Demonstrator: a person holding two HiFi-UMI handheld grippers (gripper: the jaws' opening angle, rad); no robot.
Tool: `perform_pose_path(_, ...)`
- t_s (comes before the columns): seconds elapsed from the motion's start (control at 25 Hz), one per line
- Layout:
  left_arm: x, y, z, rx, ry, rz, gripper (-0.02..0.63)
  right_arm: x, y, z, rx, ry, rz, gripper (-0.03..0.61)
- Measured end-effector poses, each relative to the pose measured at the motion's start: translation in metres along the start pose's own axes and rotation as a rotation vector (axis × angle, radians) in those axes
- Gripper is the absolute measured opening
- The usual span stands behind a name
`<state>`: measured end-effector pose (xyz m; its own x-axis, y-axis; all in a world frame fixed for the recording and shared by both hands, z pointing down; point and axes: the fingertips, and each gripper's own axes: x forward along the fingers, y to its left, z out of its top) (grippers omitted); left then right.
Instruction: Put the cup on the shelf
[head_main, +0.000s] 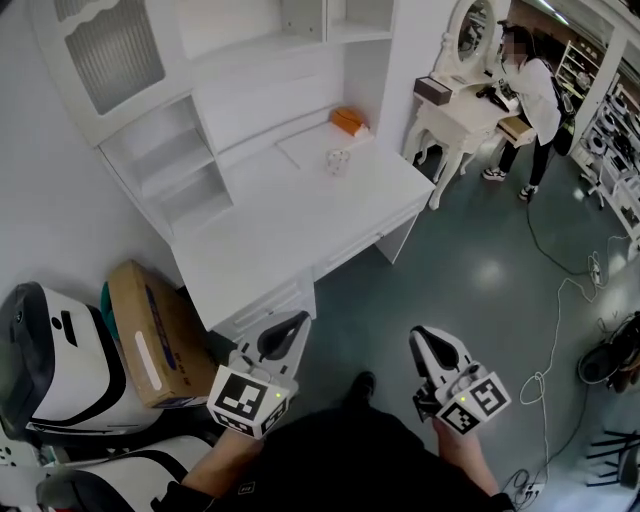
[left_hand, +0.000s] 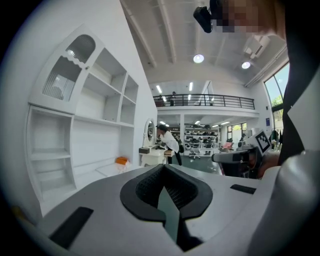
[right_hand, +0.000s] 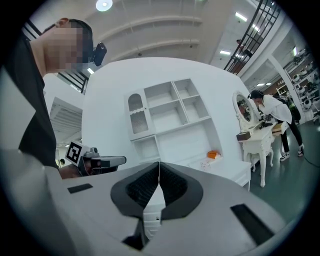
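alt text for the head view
From above, the wearer holds a left hand-held gripper and a right hand-held gripper, both shut and empty, short of a white desk bearing a cup and an orange box, shelves at its left. A second person stands at a dressing table behind.

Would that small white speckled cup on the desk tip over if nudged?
The small white speckled cup looks little, likely light, so a nudge might slide or tip it. Nothing touches it on the white desk, so nothing would catch it.
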<state>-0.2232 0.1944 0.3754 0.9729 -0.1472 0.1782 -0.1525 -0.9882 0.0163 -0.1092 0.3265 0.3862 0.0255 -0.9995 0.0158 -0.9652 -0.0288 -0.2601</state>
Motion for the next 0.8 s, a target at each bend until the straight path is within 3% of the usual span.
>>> perform_pose_path(0.48, 0.117, 0.006, 0.023, -0.023, 0.002, 0.027, 0.012, 0.025, -0.109, 0.028, 0.025, 0.019, 0.045, 0.017)
perform_pose_path(0.8, 0.166, 0.007, 0.019, -0.055, 0.021, 0.026, 0.012, 0.032, -0.15, 0.027, 0.032, 0.076, 0.062, 0.017)
